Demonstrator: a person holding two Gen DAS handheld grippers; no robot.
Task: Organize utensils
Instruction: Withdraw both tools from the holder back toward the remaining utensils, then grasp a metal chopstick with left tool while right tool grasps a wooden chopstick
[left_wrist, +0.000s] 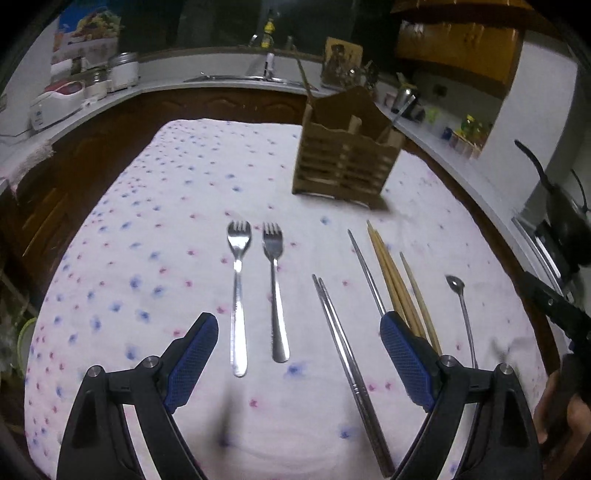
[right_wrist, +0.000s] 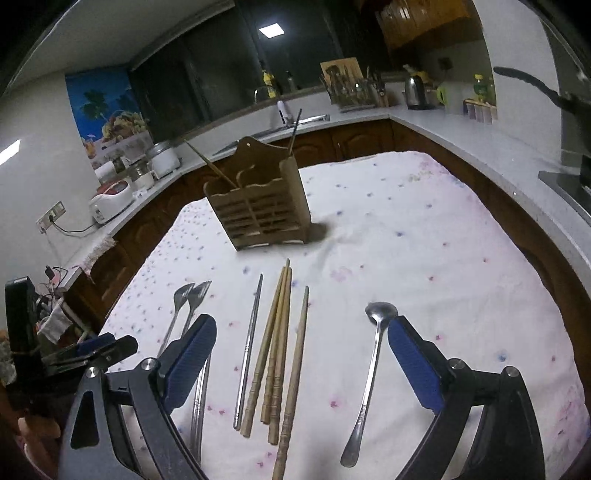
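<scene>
Two steel forks (left_wrist: 255, 295) lie side by side on the flowered cloth, straight ahead of my left gripper (left_wrist: 297, 317), which hangs open above them with nothing between its pads. To their right lie a pair of metal chopsticks (left_wrist: 343, 362), a single metal chopstick (left_wrist: 365, 273), wooden chopsticks (left_wrist: 395, 284) and a spoon (left_wrist: 463, 314). My right gripper (right_wrist: 302, 320) is open over the wooden chopsticks (right_wrist: 277, 350), with the spoon (right_wrist: 373, 362) by its right finger and the forks (right_wrist: 188, 299) beyond its left. The wooden holder (right_wrist: 258, 206) stands upright behind, with two chopsticks sticking out of it.
The table's cloth (right_wrist: 424, 240) reaches to dark wooden cabinets. A grey counter (right_wrist: 461, 133) runs around the far side and right with a sink, a kettle, jars and a rice cooker (right_wrist: 110, 201). The other gripper (right_wrist: 92, 350) shows at the left edge of the right wrist view.
</scene>
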